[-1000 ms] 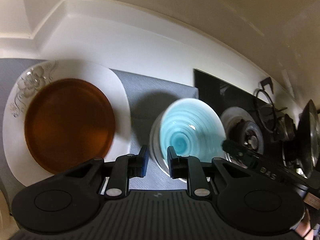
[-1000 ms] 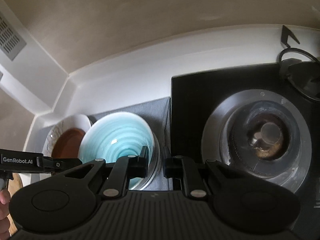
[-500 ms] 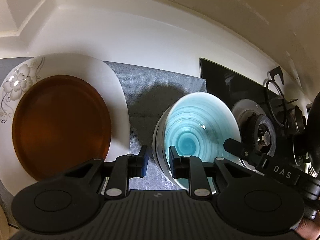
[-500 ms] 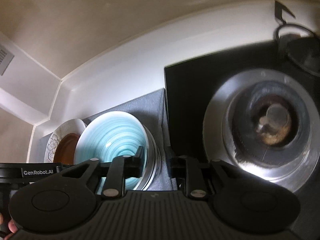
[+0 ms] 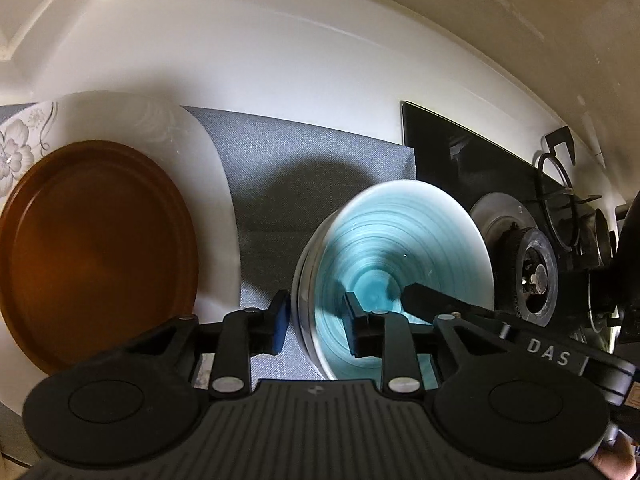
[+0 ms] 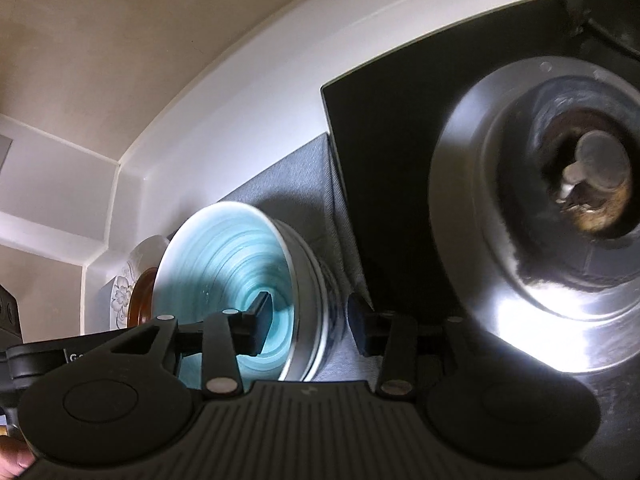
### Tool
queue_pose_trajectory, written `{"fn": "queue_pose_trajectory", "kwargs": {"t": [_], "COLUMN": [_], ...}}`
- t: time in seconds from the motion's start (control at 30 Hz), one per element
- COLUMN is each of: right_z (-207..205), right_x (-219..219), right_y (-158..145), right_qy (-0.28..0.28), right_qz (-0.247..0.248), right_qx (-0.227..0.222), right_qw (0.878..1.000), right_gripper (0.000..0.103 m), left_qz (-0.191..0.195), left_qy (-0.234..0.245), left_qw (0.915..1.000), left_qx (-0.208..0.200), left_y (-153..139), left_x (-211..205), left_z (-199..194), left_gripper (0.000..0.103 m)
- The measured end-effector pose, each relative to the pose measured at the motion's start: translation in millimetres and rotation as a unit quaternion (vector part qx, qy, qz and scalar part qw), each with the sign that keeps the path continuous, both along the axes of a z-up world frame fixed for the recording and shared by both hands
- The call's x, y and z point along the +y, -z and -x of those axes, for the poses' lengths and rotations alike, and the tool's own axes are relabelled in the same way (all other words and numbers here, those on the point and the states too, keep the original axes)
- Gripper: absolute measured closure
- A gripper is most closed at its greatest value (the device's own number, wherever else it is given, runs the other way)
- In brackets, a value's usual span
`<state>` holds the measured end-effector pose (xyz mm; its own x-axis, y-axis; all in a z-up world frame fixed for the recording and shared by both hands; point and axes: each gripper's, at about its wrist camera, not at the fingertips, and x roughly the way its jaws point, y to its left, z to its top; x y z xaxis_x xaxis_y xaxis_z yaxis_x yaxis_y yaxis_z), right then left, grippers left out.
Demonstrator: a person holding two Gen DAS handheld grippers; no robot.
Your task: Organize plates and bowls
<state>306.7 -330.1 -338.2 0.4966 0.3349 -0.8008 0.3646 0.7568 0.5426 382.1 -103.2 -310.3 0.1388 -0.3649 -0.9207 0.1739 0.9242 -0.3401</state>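
A stack of bowls with a turquoise spiral bowl [image 5: 400,256] on top stands on a grey mat [image 5: 288,168]. My left gripper [image 5: 316,320] is open, its fingers straddling the stack's left rim. My right gripper [image 6: 310,322] is open, straddling the stack's right rim [image 6: 304,280]; its left finger is inside the bowl. A brown plate [image 5: 96,248] lies on a white floral plate [image 5: 132,120] to the left, also at the left edge of the right wrist view [image 6: 138,300].
A black gas hob [image 6: 392,168] with a steel burner [image 6: 560,216] lies right of the mat. A pan support [image 5: 556,208] and dark cookware sit at the far right. A white wall [image 5: 280,60] runs behind.
Both grippers have opened wider and moved forward and down, so that each now straddles a rim of the bowl stack. The bowls look larger and closer.
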Motion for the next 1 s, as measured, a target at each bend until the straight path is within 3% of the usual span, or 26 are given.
{"fn": "queue_pose_trajectory", "kwargs": {"t": [0.17,0.43,0.67,1.0], "right_z": [-5,-6,-3,-2], "right_x": [3,1,-1,5], "right_y": [3,0,0,-19], "right_qy": [-0.004,-0.015,-0.016,-0.027], "right_qz": [0.003,0.012,0.003,-0.012], "right_qx": [0.005,0.0,0.003,-0.008], "right_qw": [1.0,1.0,1.0,1.0], "right_gripper": [0.06,0.069,0.07,0.07], "left_qz": [0.014,-0.015,-0.016,-0.011], "left_qy": [-0.011,0.006,0.006,-0.012], "left_qw": [0.9998,0.9998,0.9997,0.9993], "left_qx": [0.011,-0.014,-0.015,-0.034], "left_y": [6,-1,-4,-30], "left_x": [3,-4,-4,11], "left_z": [-1,8,14,19], "left_gripper": [0.069,0.071,0.074,0.074]}}
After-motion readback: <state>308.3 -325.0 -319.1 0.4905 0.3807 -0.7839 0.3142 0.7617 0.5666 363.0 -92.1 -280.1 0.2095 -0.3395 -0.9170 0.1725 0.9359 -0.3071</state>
